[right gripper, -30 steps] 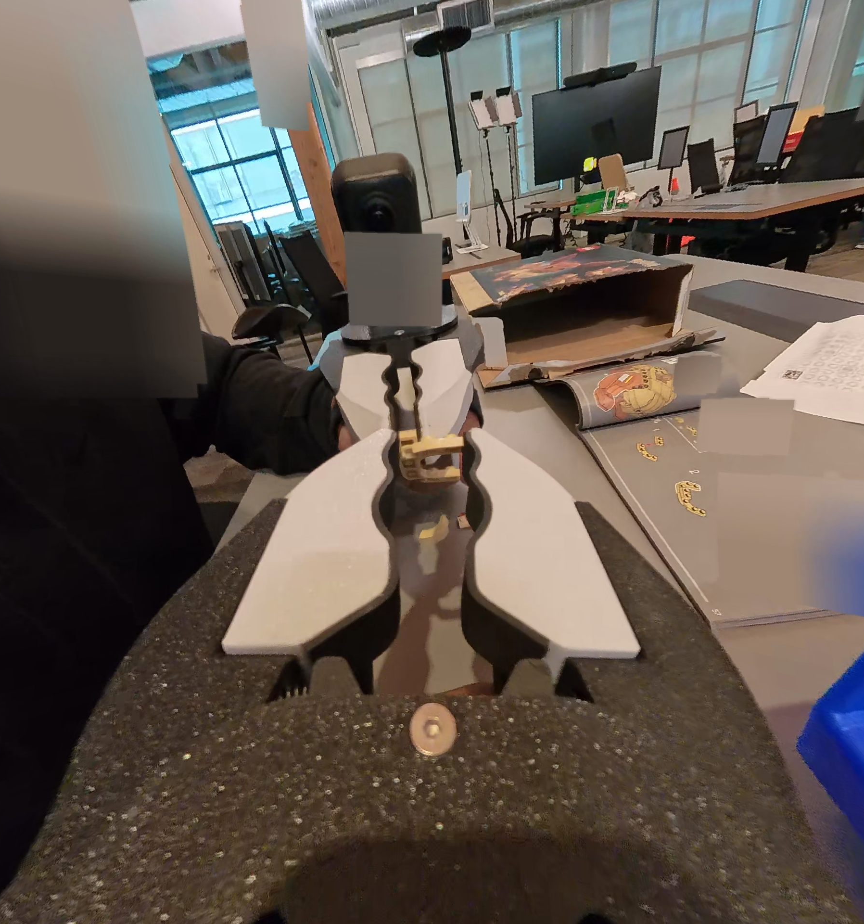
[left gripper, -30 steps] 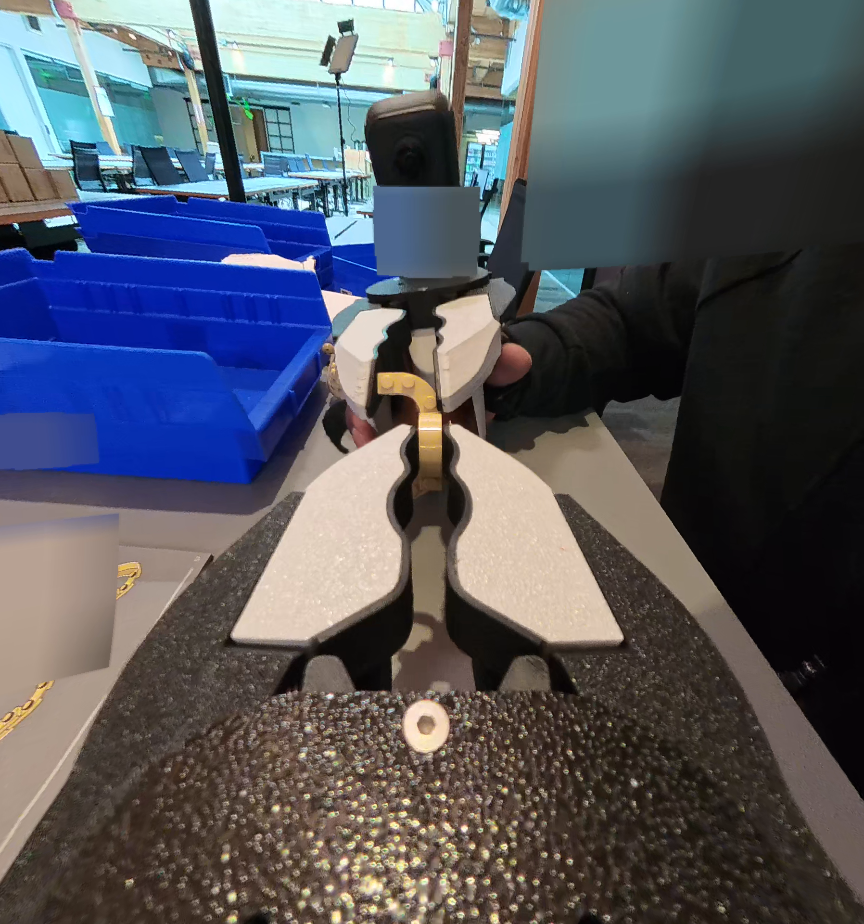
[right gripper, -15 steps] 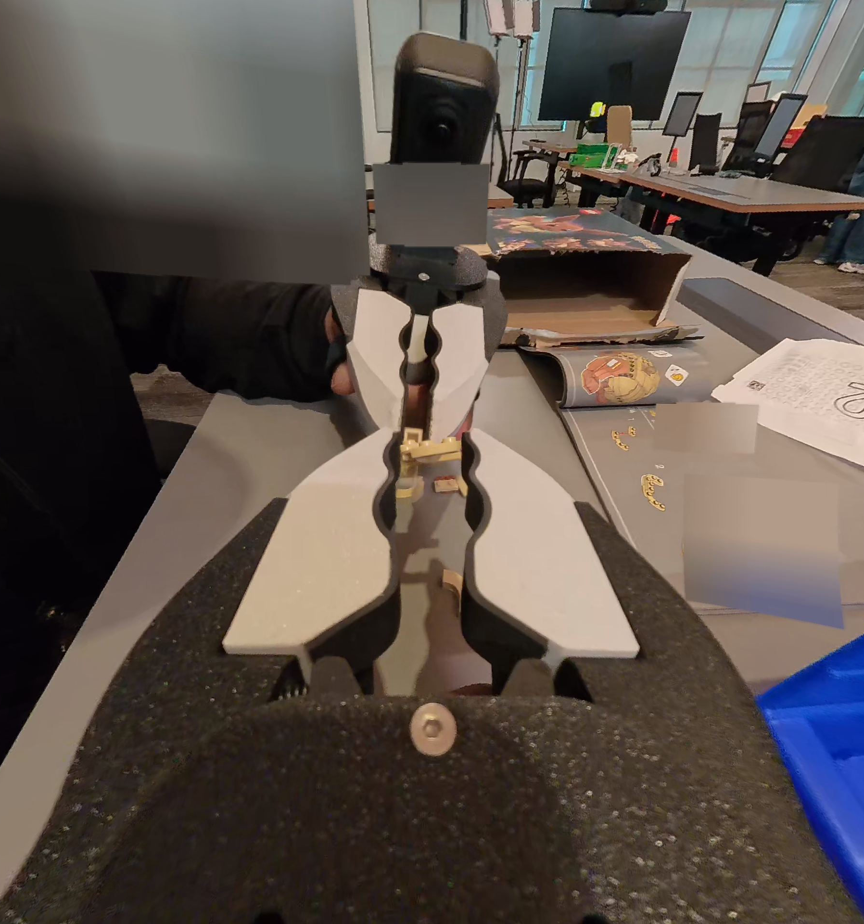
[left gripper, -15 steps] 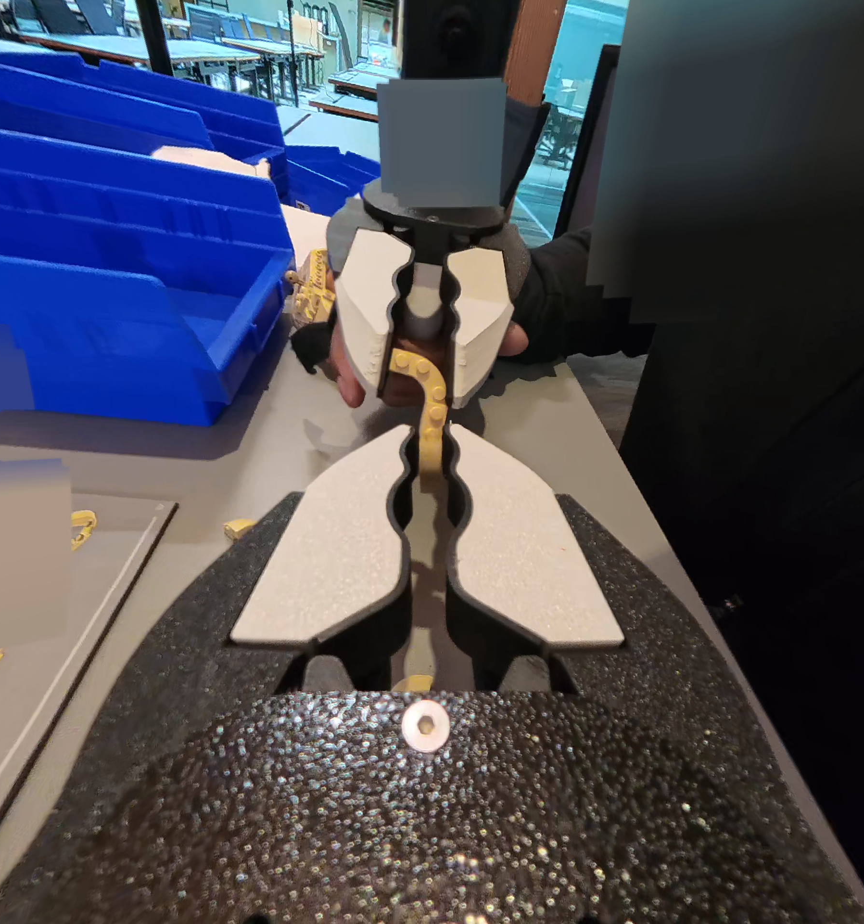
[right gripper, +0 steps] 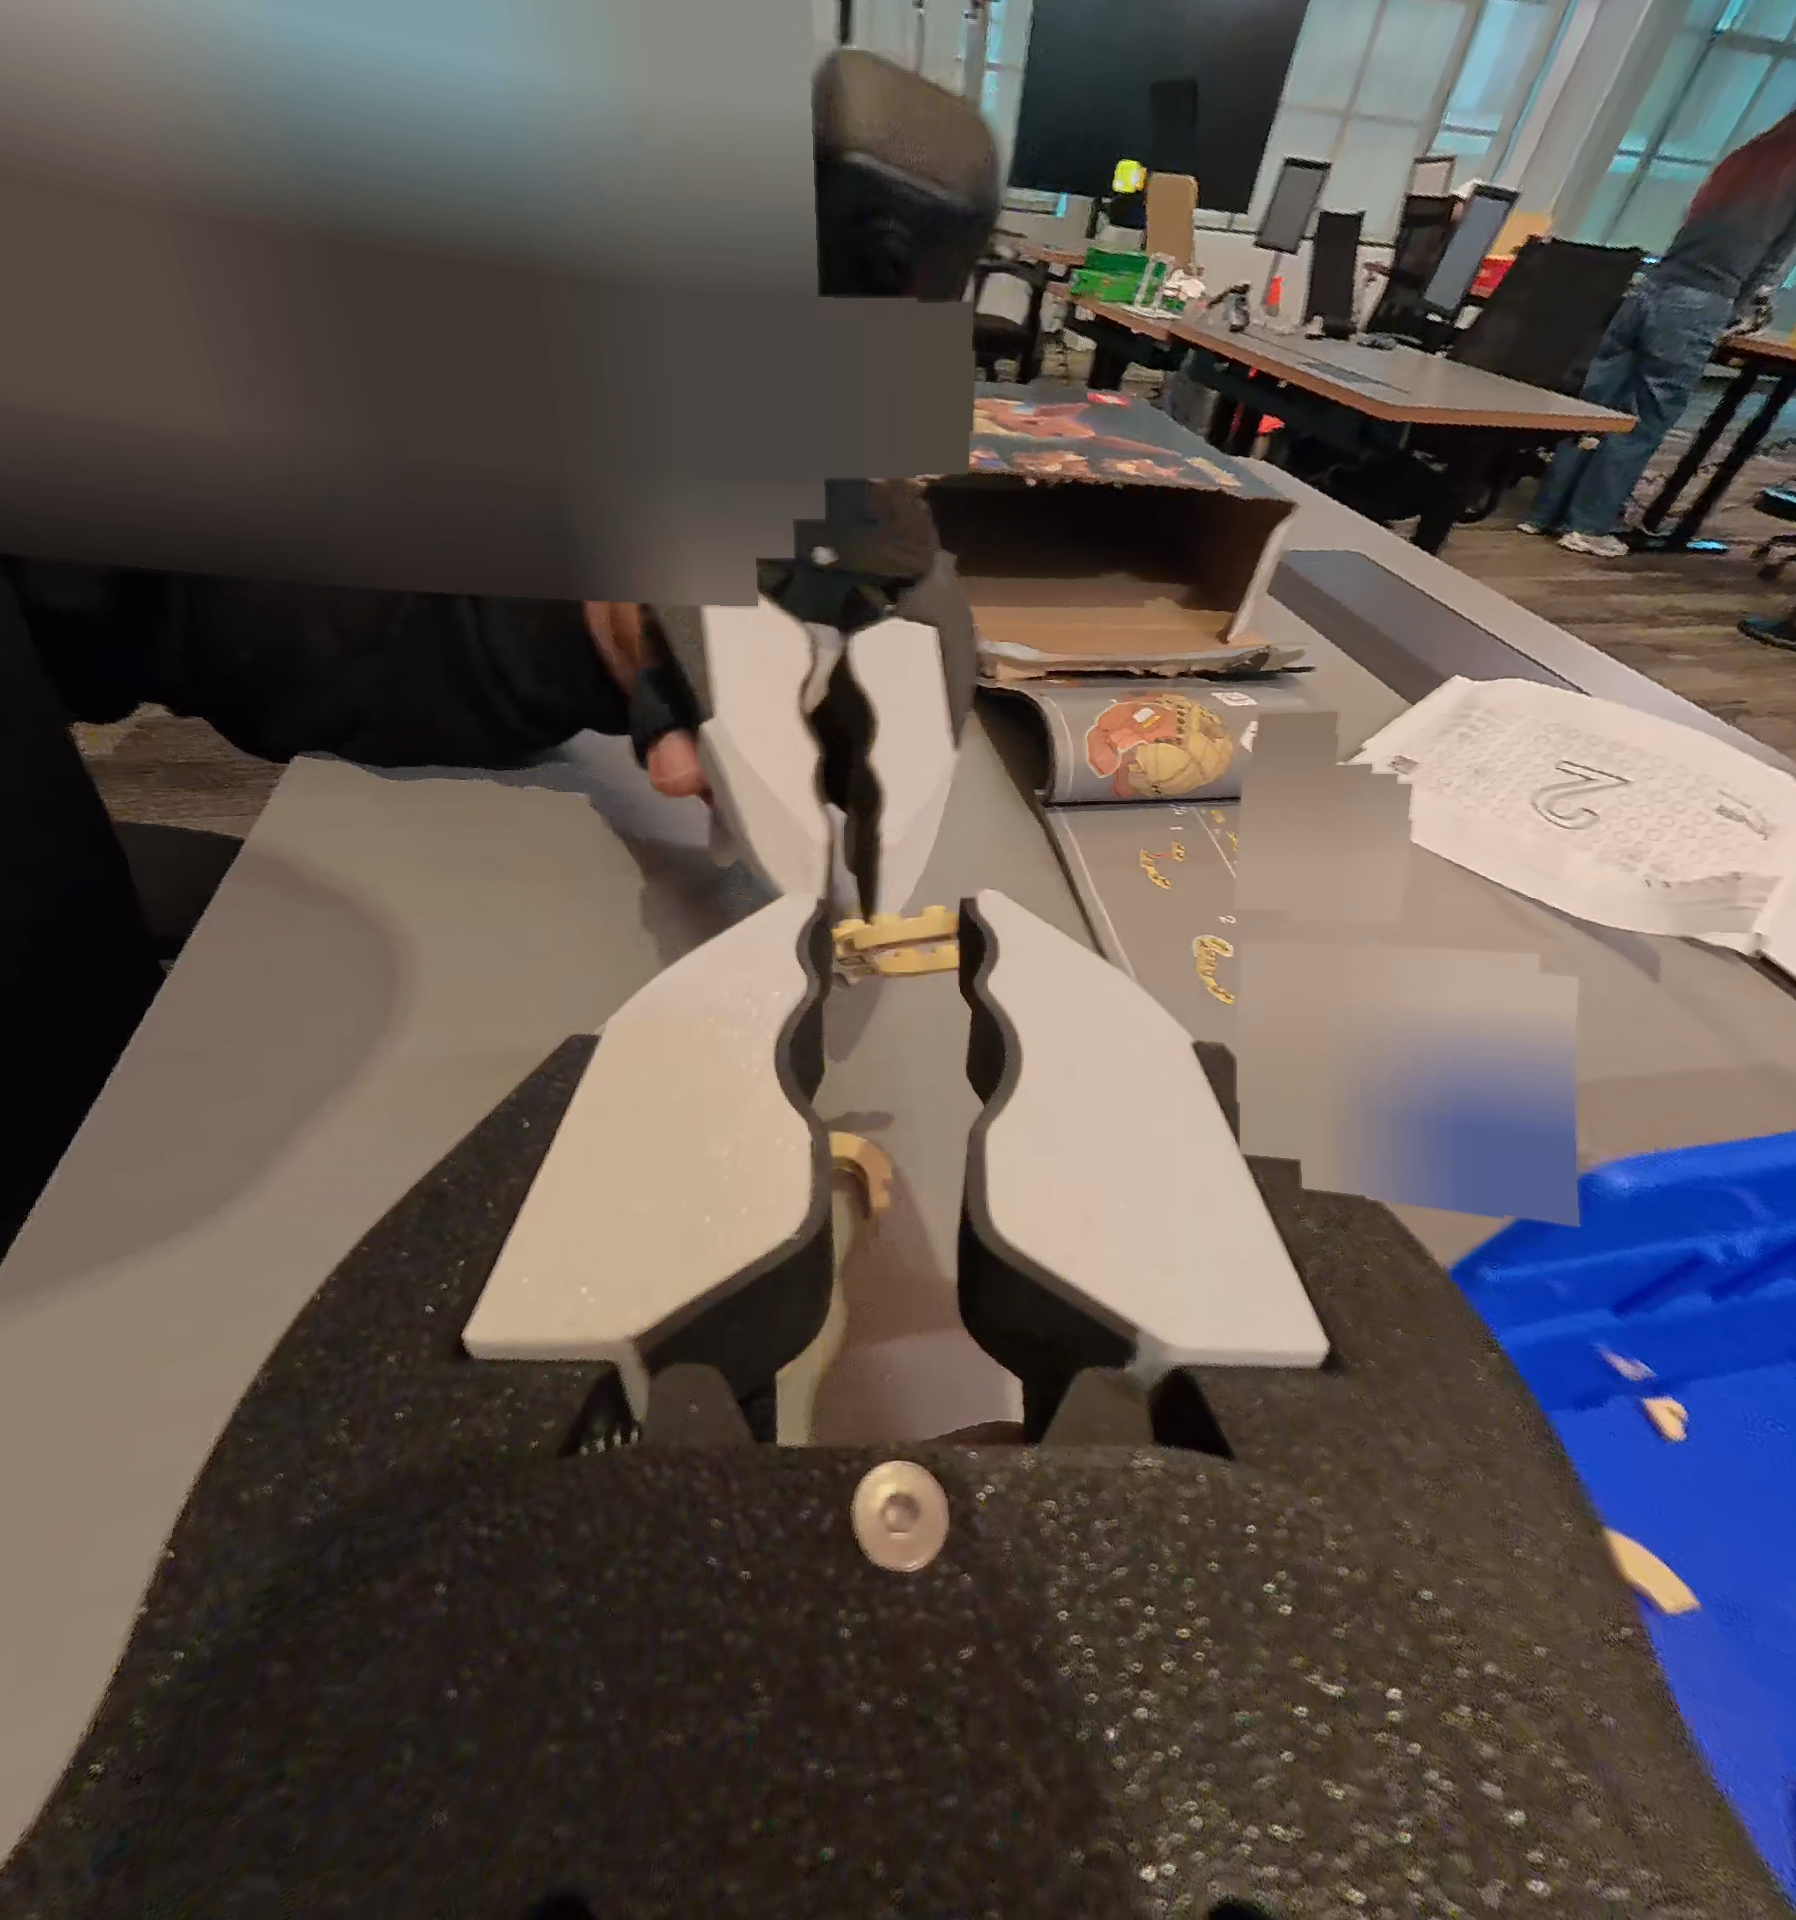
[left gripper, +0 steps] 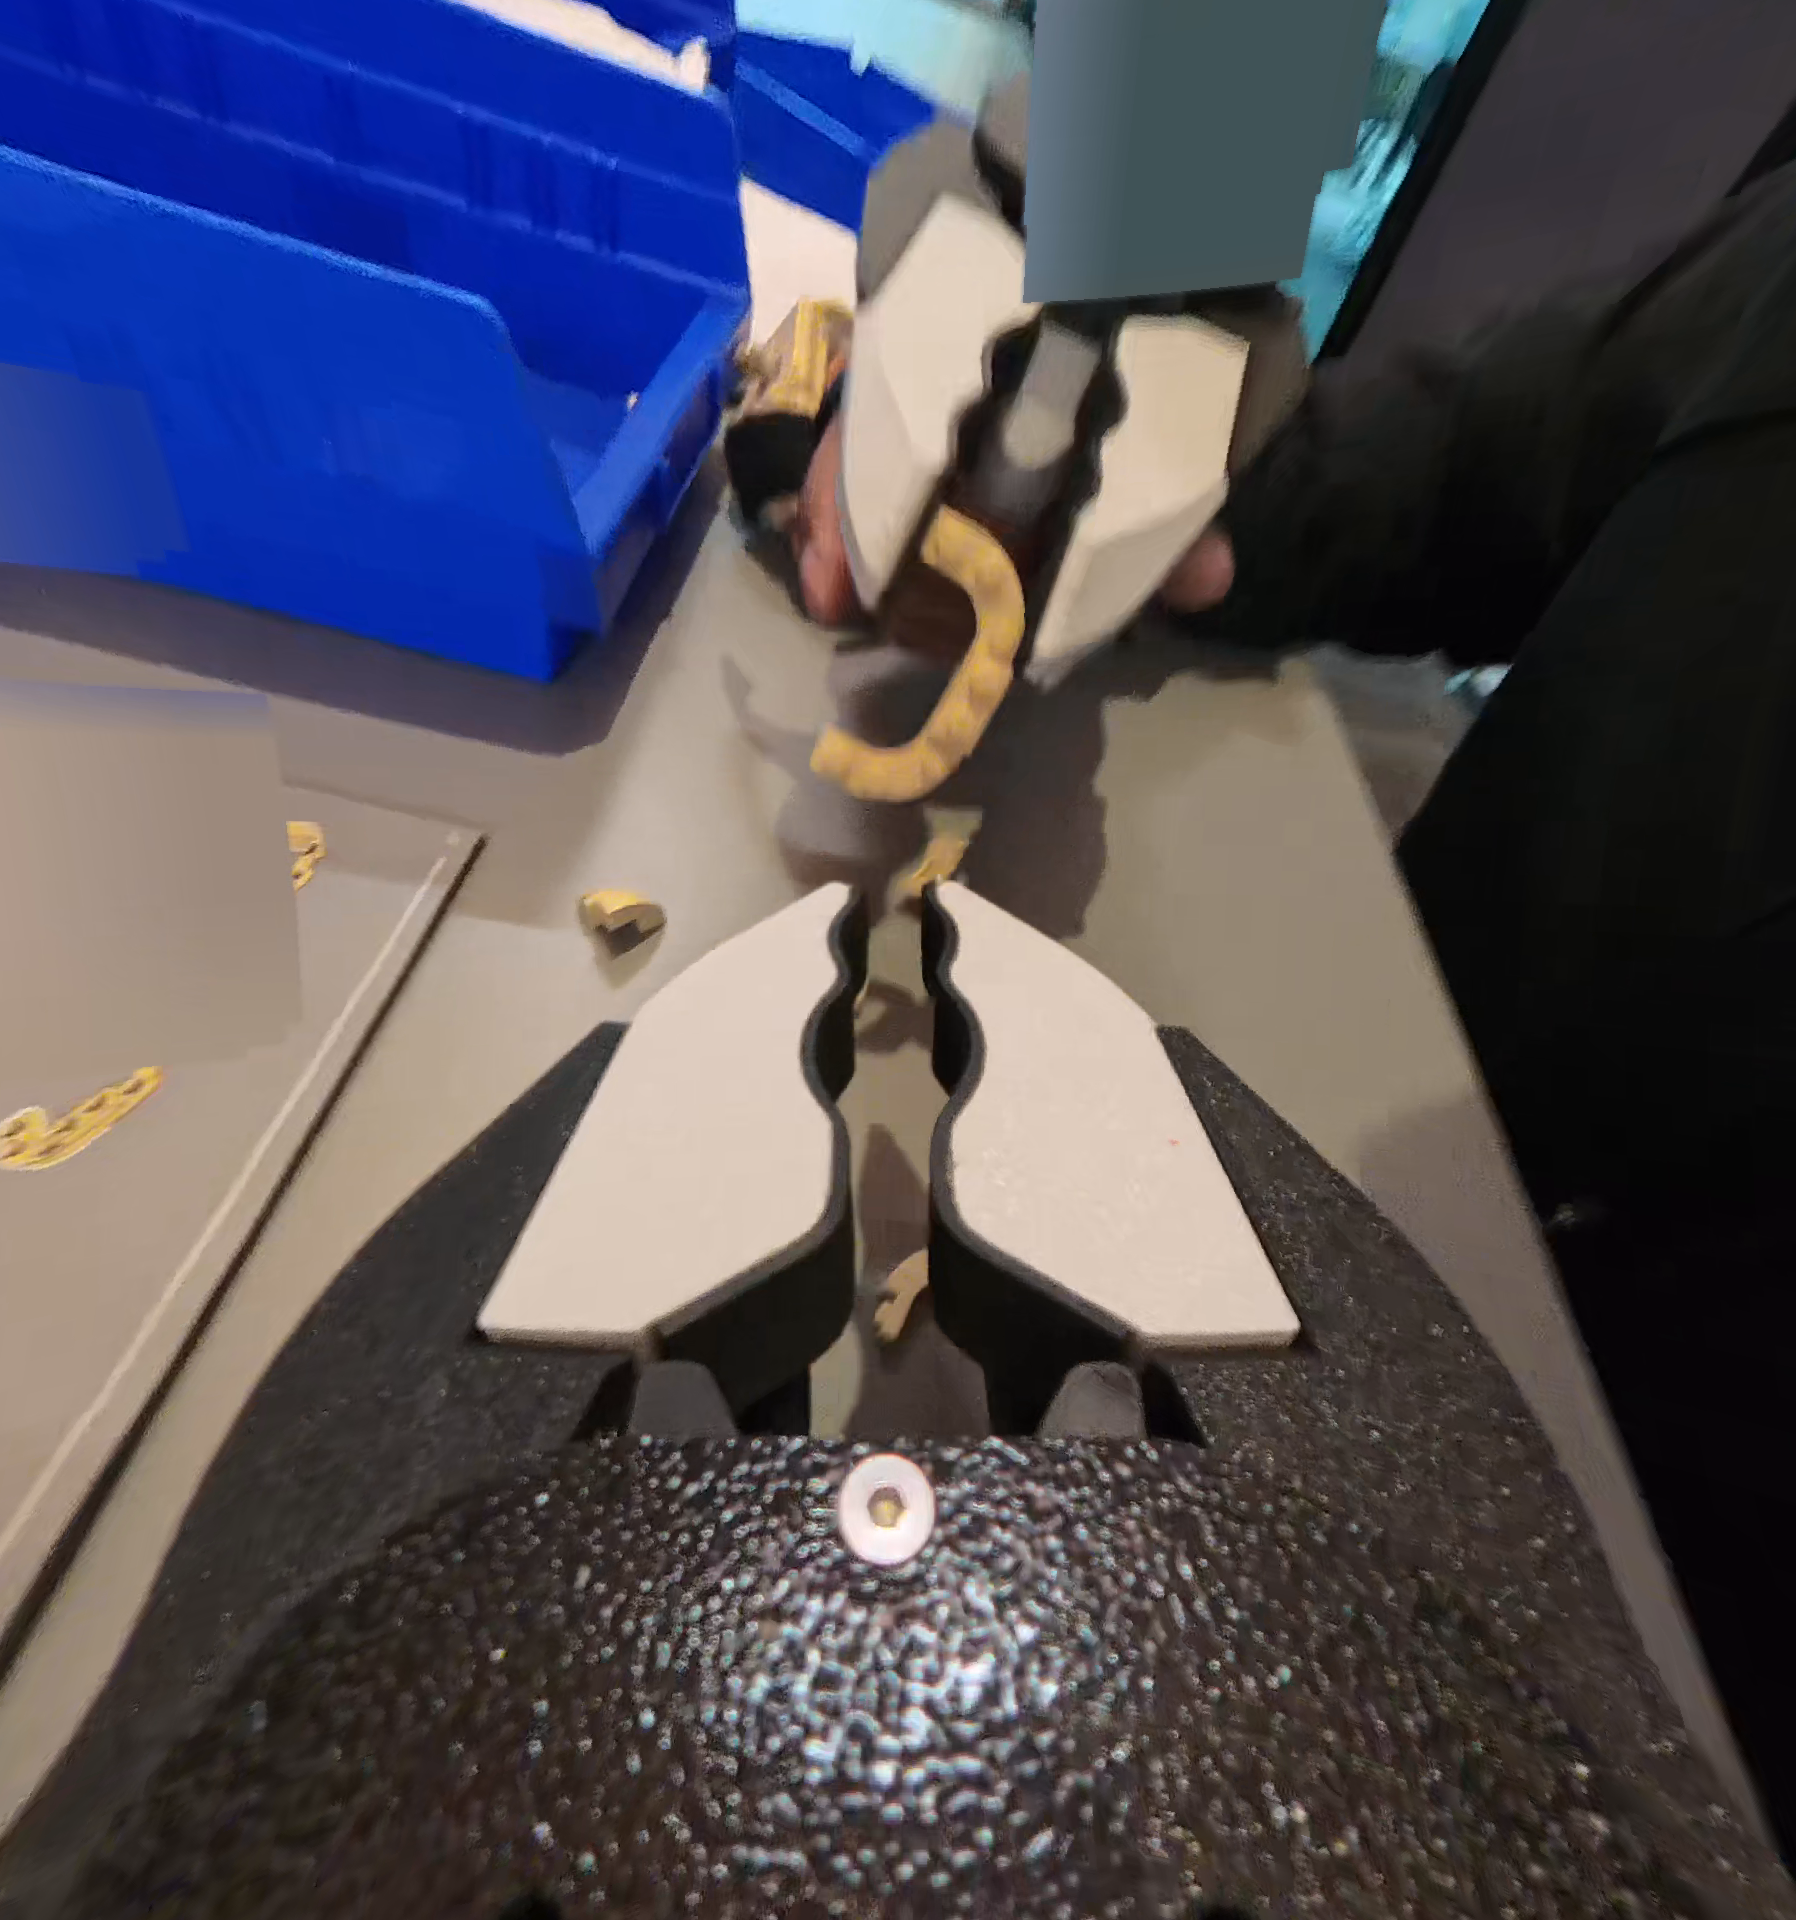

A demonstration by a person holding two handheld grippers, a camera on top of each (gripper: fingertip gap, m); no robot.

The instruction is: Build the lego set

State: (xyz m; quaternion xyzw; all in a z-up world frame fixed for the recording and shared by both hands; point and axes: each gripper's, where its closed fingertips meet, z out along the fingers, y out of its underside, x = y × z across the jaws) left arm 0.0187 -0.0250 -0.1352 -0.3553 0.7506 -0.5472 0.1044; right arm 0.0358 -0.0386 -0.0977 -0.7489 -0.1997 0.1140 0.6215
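Grey laminate counter (left gripper: 1237,935), matte, carrying loose tan brick pieces: one small arch (left gripper: 619,920) lies left of the left claw (left gripper: 894,899), and another piece (right gripper: 858,1169) lies under the right claw (right gripper: 894,940). Left claw: fingers narrowly parted, nothing gripped, tips low over the counter. Right claw: closed on a tan curved studded strip (left gripper: 941,665), which hangs in a hook from its tips; in its own view the strip (right gripper: 894,940) spans the gap, touching both pads. The two claws are tip to tip, close together. Blue plastic bins (left gripper: 354,343) stand along the counter's left. An open grey instruction booklet (right gripper: 1164,831), a torn cardboard box (right gripper: 1112,582) and white printed sheets (right gripper: 1600,800) lie beyond. Room: open office with long desks (right gripper: 1393,384), black chairs, a dark wall screen (right gripper: 1154,94) and tall windows.
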